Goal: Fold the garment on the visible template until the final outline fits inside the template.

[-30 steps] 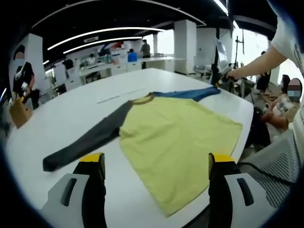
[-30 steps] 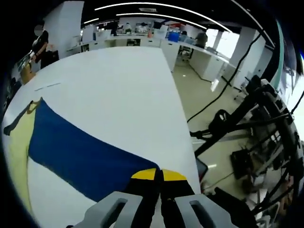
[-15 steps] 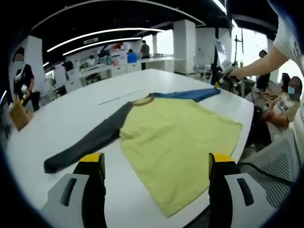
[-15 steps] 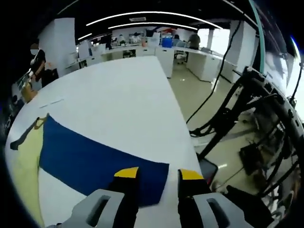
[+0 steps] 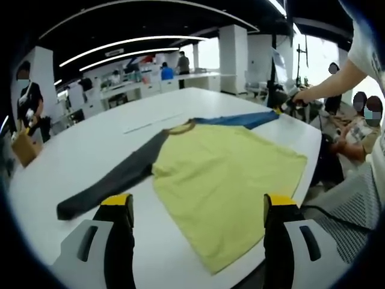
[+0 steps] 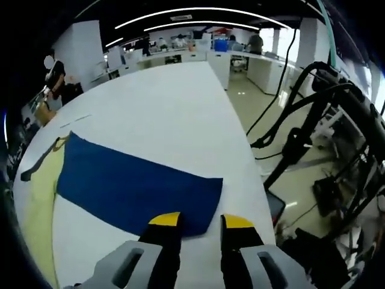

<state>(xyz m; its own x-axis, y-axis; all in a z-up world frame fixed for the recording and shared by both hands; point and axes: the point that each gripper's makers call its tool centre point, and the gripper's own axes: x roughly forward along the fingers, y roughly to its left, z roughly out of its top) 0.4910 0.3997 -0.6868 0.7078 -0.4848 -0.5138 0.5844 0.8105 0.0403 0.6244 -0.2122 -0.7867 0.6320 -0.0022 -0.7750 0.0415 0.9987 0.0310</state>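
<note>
A long-sleeved shirt lies flat on the white table [image 5: 72, 150]: yellow body [image 5: 222, 165], dark grey sleeve [image 5: 114, 180] stretched out to the left, blue sleeve [image 5: 240, 119] reaching to the far right. My left gripper [image 5: 198, 205] hovers open in front of the shirt's hem, holding nothing. In the left gripper view, a person's hand holds my right gripper [image 5: 290, 101] at the blue sleeve's end. In the right gripper view the blue sleeve [image 6: 132, 183] lies spread out, and my right gripper [image 6: 201, 221] stands open just over its cuff edge.
A thin pale strip [image 5: 153, 120] lies on the table beyond the collar. The table's edge [image 6: 249, 162] drops to a floor with cables and stands [image 6: 313, 120]. People sit at the right [image 5: 361, 120]. A person with a brown bag [image 5: 24, 144] stands at the left.
My right gripper has opened, let go of the blue sleeve and drawn back a little; the sleeve now lies flat. The left gripper and the rest of the shirt have not moved.
</note>
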